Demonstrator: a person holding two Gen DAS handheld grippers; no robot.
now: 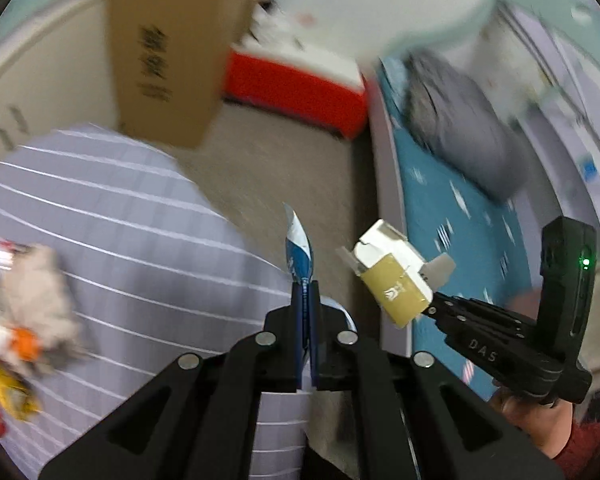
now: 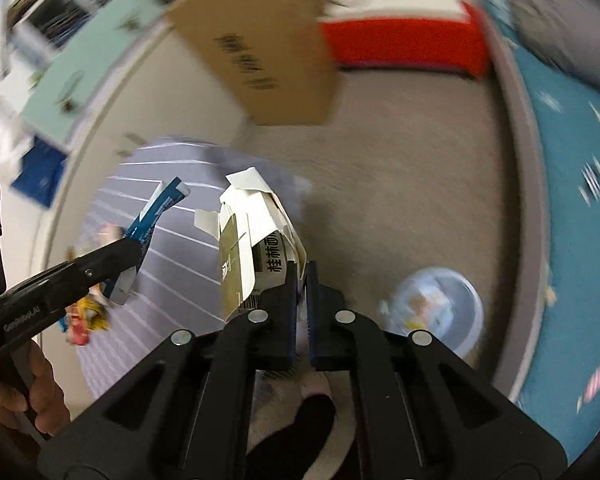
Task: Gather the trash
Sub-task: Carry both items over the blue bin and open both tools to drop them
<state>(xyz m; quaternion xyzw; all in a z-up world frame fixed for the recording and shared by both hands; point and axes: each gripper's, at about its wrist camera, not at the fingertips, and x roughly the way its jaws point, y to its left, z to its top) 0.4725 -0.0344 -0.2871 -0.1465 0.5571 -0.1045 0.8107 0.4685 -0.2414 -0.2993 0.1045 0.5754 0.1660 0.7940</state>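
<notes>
Black grippers: two, both raised above the floor, side by side
Left gripper [image 1: 306,284]: jaws pressed on one blue wrapper [image 1: 299,250], upright over the striped bag's [image 1: 112,216] right edge
Right gripper [image 2: 300,270]: pinching one opened white-and-tan carton [image 2: 246,240]
Bag contents: blurred crumpled litter [image 1: 28,304]

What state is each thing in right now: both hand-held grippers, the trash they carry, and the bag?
Left hand-held gripper: shut on blue wrapper.
Blue wrapper: pinched, sticking up.
Right hand-held gripper: shut on flattened carton.
Flattened carton: crushed, flaps open.
Striped bag: open, trash inside.
Cardboard box: upright on floor.
</notes>
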